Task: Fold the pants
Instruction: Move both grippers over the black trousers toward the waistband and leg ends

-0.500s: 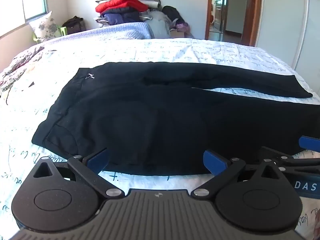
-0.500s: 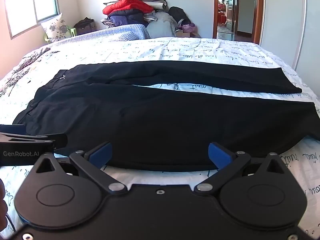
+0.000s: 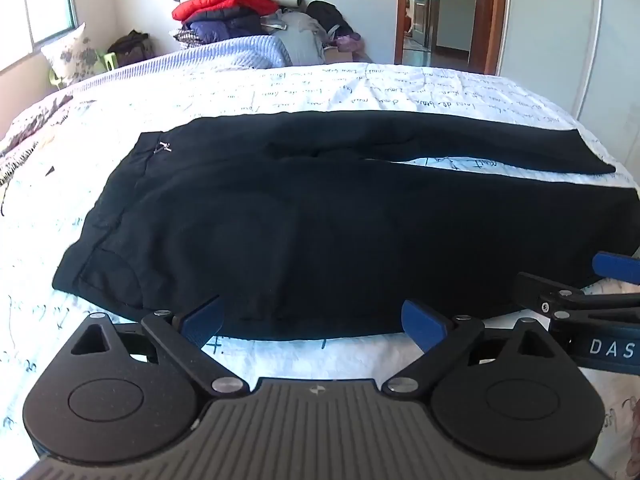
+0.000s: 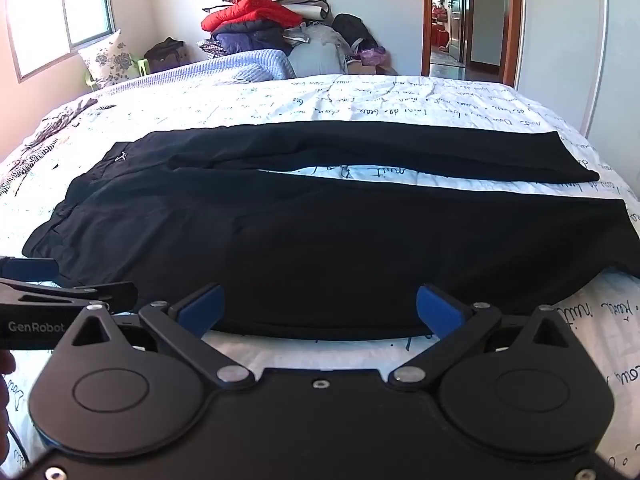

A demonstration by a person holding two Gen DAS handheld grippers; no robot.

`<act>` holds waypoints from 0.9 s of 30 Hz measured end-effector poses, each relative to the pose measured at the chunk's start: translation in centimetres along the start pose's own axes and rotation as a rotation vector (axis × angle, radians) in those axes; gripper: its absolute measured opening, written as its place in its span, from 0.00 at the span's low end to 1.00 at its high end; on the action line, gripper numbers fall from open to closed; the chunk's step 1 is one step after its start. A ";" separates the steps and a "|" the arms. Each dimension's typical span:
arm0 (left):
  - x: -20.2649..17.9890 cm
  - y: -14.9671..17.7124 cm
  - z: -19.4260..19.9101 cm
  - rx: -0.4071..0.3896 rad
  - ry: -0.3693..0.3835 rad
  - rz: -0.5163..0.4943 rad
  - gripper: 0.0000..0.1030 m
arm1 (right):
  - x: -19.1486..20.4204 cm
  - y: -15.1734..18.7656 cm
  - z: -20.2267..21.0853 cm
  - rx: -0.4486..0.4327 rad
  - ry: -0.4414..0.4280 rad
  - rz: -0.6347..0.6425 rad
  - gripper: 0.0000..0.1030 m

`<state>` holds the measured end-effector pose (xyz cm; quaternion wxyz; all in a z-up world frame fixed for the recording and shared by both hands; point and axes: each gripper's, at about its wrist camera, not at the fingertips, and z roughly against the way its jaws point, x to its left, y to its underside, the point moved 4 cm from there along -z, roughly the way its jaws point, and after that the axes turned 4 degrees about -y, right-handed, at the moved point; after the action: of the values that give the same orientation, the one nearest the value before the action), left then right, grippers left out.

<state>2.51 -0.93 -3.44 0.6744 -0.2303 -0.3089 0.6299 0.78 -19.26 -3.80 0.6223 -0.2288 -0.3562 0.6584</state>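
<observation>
Left wrist view, pants [image 3: 320,220] near edge, bare bedsheet [image 3: 304,352] before jaws

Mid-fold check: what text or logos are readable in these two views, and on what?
"DAS": side of the right gripper, cut off at the frame edge.
"GenRobot": side of the left gripper.
Handwriting print on the bedsheet: too small and warped to read.
White mark on the pants: a logo, no letters readable.

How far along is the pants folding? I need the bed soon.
Done: the black pants lie flat on the bed, legs apart. In hand: left gripper and right gripper sit at the near edge, jaws wide, gripping nothing. Left: every fold.
</observation>
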 end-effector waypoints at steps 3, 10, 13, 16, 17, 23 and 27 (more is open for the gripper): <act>-0.1 0.0 -0.1 -0.002 0.001 0.003 0.93 | 0.1 0.0 -0.1 0.003 -0.001 0.003 1.00; 0.6 -0.7 0.6 -0.087 -0.040 0.032 0.94 | 0.0 -0.2 -0.1 -0.001 0.003 0.008 1.00; 0.8 -0.9 0.2 -0.072 -0.038 0.029 0.95 | 0.0 -0.2 -0.3 0.004 0.003 0.008 1.00; 1.0 -0.8 -0.4 -0.043 -0.036 0.028 0.95 | 0.1 -0.4 -0.5 0.011 -0.005 0.014 1.00; 1.1 -0.8 -0.6 -0.033 -0.036 0.025 0.95 | 0.2 -0.6 -0.5 0.012 -0.008 0.019 1.00; 2.6 -0.8 -1.8 0.026 -0.006 0.031 0.96 | -0.3 -3.3 -0.2 -0.006 -0.083 0.068 1.00; 4.2 -1.1 -2.8 0.078 0.013 0.090 0.96 | -1.3 -5.6 -0.3 0.008 -0.129 0.031 1.00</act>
<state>5.32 3.31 -4.17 0.6558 -0.2216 -0.2693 0.6695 4.84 -20.65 0.01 0.5885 -0.1889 -0.3895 0.6829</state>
